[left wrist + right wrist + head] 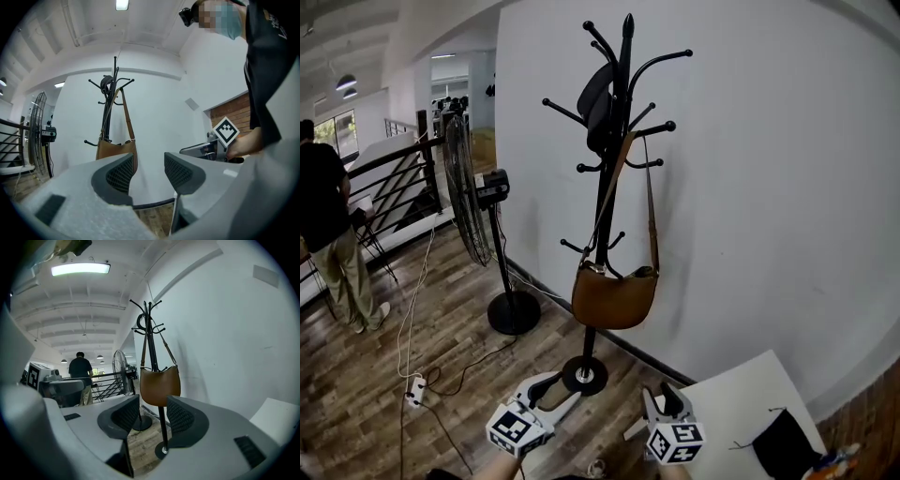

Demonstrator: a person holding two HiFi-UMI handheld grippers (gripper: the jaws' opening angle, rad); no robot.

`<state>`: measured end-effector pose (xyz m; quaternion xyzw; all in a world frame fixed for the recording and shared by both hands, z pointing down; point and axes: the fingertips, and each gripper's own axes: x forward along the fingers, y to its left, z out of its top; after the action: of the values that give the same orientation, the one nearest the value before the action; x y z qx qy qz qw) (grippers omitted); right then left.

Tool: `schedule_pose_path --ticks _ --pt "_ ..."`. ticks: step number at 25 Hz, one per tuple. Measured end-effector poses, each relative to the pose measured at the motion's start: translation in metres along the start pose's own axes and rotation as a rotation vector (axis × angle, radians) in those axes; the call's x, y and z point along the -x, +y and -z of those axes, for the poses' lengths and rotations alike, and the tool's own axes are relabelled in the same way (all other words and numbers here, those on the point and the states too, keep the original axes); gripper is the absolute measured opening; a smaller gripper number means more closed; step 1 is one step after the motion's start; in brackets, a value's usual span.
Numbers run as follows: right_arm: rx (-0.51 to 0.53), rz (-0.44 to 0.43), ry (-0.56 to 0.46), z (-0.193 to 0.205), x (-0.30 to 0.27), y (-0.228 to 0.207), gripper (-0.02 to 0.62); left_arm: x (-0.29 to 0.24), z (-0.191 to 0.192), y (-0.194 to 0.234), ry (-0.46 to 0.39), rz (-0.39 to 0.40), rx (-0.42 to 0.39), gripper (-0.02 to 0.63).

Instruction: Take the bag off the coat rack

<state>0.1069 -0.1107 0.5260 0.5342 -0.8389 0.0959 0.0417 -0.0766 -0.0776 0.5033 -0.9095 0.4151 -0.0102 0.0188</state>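
Note:
A brown shoulder bag (615, 298) hangs by its strap from an upper hook of the black coat rack (609, 187), close to the white wall. The same bag (117, 150) shows in the left gripper view and, larger, the bag (160, 385) in the right gripper view. My left gripper (546, 385) is low in the head view, in front of the rack's base, open and holding nothing. My right gripper (661, 401) sits beside it, also open and with nothing in it. Both are well short of the bag.
A standing fan (478, 202) is left of the rack, with cables and a power strip (416, 390) on the wood floor. A person (333, 234) stands at far left by a railing. A white table (741, 412) with a dark item is at bottom right.

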Motion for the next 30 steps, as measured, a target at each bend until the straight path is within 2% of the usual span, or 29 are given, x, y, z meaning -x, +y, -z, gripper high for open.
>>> schedule_pose_path --ticks 5,9,15,19,25,30 --pt "0.006 -0.023 0.002 -0.008 -0.030 -0.024 0.164 -0.031 0.000 0.016 0.009 -0.032 0.006 0.199" --pt "0.015 -0.048 0.012 -0.012 -0.051 -0.040 0.163 -0.053 0.005 0.024 0.028 -0.064 0.046 0.199" --pt "0.030 -0.086 0.014 -0.018 -0.079 -0.063 0.163 -0.082 0.010 0.039 -0.015 -0.102 0.003 0.199" --pt "0.043 -0.114 0.013 -0.022 -0.092 -0.072 0.163 -0.093 0.009 0.045 -0.007 -0.145 0.029 0.199" --pt "0.038 -0.122 0.010 -0.025 -0.112 -0.084 0.163 -0.104 0.009 0.062 0.004 -0.182 0.043 0.199" --pt "0.036 -0.101 0.002 -0.028 -0.129 -0.091 0.163 -0.119 0.012 0.080 0.003 -0.168 0.038 0.199"
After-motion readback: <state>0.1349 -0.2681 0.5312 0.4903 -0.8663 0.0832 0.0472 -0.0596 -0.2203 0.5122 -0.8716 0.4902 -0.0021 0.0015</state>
